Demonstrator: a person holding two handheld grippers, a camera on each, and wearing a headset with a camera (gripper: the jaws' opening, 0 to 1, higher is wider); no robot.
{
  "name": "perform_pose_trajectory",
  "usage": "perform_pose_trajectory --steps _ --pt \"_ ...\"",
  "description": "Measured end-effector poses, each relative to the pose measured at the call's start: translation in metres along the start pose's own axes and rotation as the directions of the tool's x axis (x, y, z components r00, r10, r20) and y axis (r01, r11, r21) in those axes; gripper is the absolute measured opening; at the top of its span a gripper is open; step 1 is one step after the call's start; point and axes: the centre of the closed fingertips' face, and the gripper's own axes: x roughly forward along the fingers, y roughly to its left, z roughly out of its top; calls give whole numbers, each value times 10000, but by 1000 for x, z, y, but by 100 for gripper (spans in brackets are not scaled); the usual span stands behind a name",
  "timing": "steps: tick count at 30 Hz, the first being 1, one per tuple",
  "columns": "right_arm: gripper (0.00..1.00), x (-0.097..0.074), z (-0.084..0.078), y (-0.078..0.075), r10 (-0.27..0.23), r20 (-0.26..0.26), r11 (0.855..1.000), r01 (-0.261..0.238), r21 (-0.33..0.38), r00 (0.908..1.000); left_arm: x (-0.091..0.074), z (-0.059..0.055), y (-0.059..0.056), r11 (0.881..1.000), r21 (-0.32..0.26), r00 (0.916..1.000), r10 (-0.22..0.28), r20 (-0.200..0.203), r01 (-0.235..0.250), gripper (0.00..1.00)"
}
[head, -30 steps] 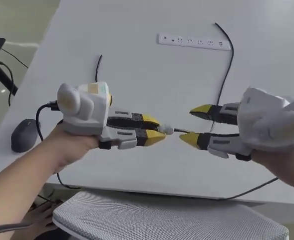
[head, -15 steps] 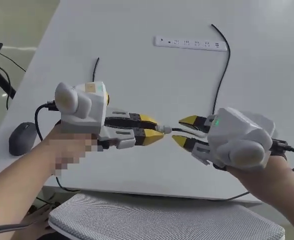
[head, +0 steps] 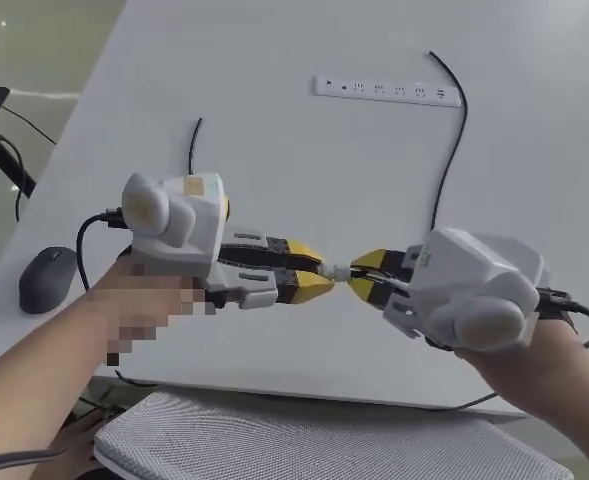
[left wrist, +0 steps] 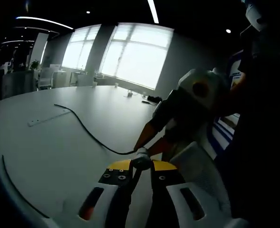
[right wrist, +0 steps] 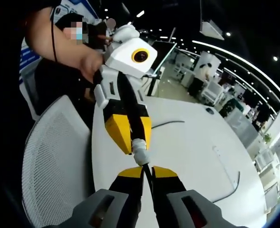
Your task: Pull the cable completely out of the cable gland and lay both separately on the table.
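A small white cable gland [head: 338, 271] is held in the air above the white table [head: 304, 190], near its front edge. My left gripper [head: 323, 279] is shut on the gland; in the left gripper view the gland [left wrist: 140, 155] sits between the yellow jaw tips [left wrist: 130, 166]. A thin black cable [right wrist: 146, 171] runs out of the gland [right wrist: 139, 148] and straight between the jaws of my right gripper [right wrist: 142, 173], which is shut on it just behind the gland. The two grippers meet nose to nose, the right gripper [head: 360, 281] on the right.
A white power strip [head: 387, 89] lies at the back of the table, its black lead [head: 450, 150] running toward me. A short black wire [head: 192, 140] and a grey mouse [head: 46, 278] lie at the left. A white mesh chair [head: 304, 440] stands below the table's edge.
The right gripper has moved left up to the gland, and its jaws, open a second ago, have closed on the cable. The left gripper has held its place.
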Motion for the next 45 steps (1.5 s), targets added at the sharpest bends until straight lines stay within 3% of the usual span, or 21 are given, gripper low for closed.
perform_pose_trajectory --steps 16,27,36,38,42,44,45 --pt "0 -2 -7 -1 -94 -12 9964 95 837 10000 5 -2 0 9987 502 9999 110 -85 -106 15" --pt "0 -5 -17 -12 -342 -129 9891 357 1427 9993 5 3 3 9979 526 9992 373 173 -382 15" --pt "0 -8 -41 -26 -759 -359 9622 826 2596 9965 2 4 4 9973 467 9981 551 286 -564 15" --pt "0 -9 -46 -28 -894 -359 9404 963 3260 9953 2 5 4 9974 448 9980 544 325 -558 15" --pt "0 -10 -61 -33 -1146 -640 9225 1301 3634 9913 3 6 2 9979 399 9980 495 390 -510 15" --pt "0 -11 -67 -35 -1247 -714 9052 1430 4002 9896 3 6 0 9981 387 9982 468 387 -483 15" --pt "0 -11 -71 -36 -1331 -823 8881 1557 4324 9877 4 6 -1 9981 398 9982 445 396 -461 15"
